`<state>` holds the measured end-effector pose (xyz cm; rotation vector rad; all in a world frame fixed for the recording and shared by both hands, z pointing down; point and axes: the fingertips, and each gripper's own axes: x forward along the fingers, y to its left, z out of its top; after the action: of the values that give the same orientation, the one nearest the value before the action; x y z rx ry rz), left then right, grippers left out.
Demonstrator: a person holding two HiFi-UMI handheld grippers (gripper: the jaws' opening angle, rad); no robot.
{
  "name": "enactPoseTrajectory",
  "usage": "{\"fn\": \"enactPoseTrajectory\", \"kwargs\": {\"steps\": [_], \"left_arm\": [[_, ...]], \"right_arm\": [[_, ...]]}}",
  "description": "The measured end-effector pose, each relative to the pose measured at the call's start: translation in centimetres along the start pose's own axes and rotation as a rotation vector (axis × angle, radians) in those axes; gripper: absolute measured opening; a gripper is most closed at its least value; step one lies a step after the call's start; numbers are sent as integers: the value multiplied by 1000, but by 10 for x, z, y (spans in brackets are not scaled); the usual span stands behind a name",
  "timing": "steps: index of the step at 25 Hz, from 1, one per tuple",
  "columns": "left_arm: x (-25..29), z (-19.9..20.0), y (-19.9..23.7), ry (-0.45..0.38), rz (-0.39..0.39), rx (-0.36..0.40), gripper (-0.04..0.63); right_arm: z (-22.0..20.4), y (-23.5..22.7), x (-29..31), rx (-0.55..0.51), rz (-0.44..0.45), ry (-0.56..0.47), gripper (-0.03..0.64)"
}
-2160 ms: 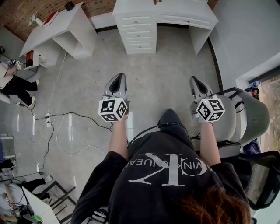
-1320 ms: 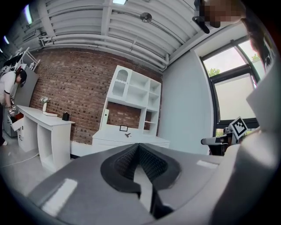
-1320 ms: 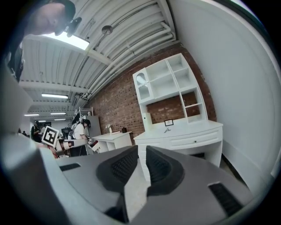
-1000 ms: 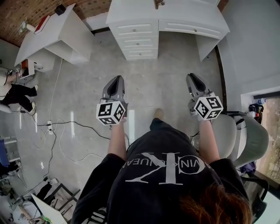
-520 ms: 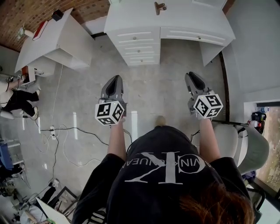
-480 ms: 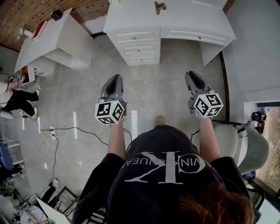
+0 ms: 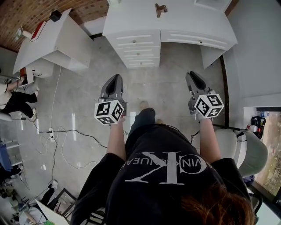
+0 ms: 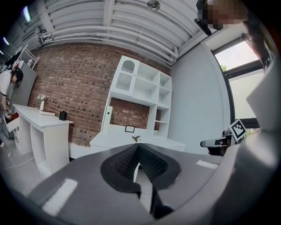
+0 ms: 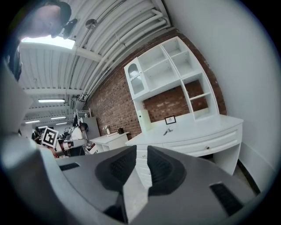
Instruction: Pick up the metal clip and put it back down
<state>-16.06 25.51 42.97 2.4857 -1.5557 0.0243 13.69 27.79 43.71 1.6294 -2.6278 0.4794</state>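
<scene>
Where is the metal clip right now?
The metal clip sits at the head view's top centre, on the white desk, beyond the left gripper and right gripper.

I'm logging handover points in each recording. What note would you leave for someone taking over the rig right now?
Left gripper: jaws together, nothing between them, held out over the floor.
Right gripper: jaws slightly apart, empty, held level with the left one.
Metal clip: lies on top of the white desk ahead, well clear of both grippers.
Done: nothing; the clip is untouched.
Left: step up to the desk, grasp the clip, lift it, then set it back down.
</scene>
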Motion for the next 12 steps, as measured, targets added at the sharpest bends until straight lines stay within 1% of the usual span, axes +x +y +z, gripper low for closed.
{"fn": "enactPoseTrajectory", "kwargs": {"steps": [5, 12], "left_arm": [[32, 1, 7, 0, -24, -4, 11], [107, 14, 12, -7, -76, 4, 11]], "right_arm": [[11, -10, 23, -8, -9, -13, 37], [24, -52, 61, 11, -46, -14, 37]]}}
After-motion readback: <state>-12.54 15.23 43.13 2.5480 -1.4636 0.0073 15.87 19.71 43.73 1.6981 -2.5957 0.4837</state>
